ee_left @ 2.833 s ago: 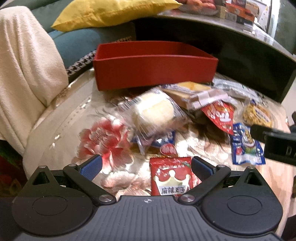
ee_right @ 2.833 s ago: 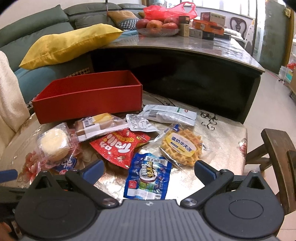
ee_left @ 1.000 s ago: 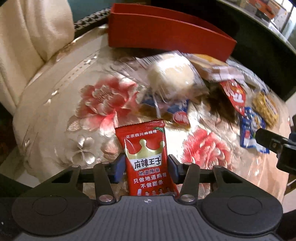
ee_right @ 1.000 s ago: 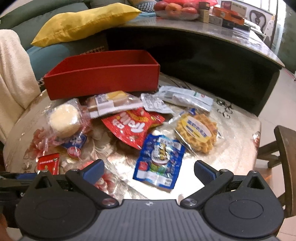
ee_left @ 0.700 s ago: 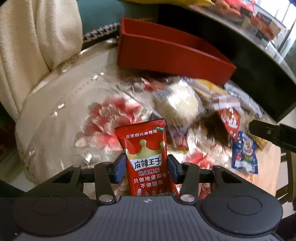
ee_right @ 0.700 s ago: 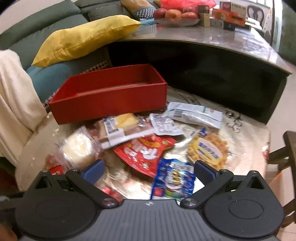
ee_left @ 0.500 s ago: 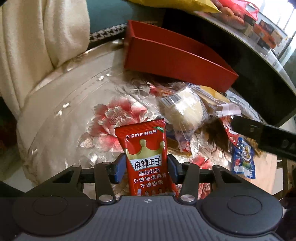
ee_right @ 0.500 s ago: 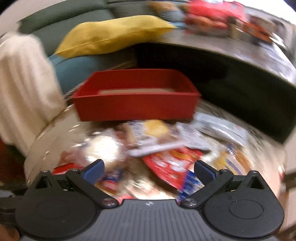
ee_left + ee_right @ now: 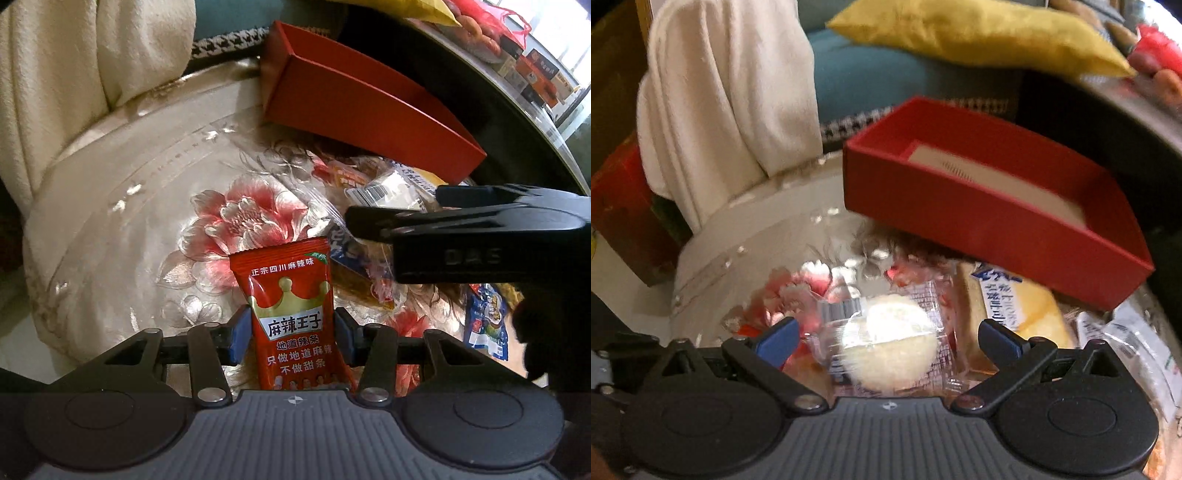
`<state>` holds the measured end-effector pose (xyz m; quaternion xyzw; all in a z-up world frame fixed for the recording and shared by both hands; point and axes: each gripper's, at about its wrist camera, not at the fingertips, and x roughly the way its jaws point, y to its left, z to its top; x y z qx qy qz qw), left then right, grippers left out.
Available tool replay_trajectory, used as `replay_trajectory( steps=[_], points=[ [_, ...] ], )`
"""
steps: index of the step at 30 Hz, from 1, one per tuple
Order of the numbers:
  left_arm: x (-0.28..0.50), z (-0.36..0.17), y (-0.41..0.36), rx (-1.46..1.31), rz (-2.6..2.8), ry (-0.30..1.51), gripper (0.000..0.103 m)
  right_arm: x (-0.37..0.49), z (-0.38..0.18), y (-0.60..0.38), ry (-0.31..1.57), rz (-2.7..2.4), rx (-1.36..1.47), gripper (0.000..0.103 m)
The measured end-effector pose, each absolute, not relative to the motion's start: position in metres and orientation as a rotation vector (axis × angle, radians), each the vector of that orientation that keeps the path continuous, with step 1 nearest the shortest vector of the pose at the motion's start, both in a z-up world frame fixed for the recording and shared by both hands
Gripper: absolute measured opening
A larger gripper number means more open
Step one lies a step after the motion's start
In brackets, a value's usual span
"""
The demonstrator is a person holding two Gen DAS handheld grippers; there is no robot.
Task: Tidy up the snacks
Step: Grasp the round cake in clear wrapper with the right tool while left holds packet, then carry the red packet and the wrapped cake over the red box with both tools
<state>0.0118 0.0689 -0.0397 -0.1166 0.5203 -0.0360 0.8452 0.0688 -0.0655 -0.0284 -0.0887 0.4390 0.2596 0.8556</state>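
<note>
- Two tongs work over the flowered tabletop [image 9: 122,206]: the left tongs [image 9: 292,334] clamp a red spicy-strip packet [image 9: 291,314] upright between the blue pads, lifted clear of the cloth.
- The right tongs [image 9: 888,338] stand wide, with nothing gripped; a clear-wrapped round cake [image 9: 890,341] lies on the tabletop between the fingers.
- Just beyond it sits a yellow cake packet [image 9: 1019,314], beside other wrapped snacks.
- Farther back rests the red box [image 9: 990,221], a pale card lying inside.
- A cream blanket [image 9: 727,92] and a yellow cushion [image 9: 979,33] lie behind.
</note>
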Motion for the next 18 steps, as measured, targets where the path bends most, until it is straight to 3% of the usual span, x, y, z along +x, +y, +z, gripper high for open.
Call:
replay_trajectory(
  steps=[2, 5, 6, 18],
  points=[
    [0.013, -0.041, 0.069, -0.253, -0.083, 1.105, 0.056, 0.067, -0.030, -0.067, 0.914, 0.550, -0.185, 0.096],
    [0.014, -0.044, 0.070, -0.252, -0.083, 1.112, 0.056, 0.064, -0.025, -0.077, 0.918, 0.563, -0.128, 0.077],
    [0.014, -0.044, 0.070, -0.254, -0.081, 1.115, 0.056, 0.062, -0.024, -0.081, 0.932, 0.569, -0.098, 0.066],
    [0.012, -0.041, 0.060, -0.225, -0.094, 1.097, 0.056, 0.026, -0.022, -0.115, 1.008, 0.482, 0.058, 0.061]
  ],
)
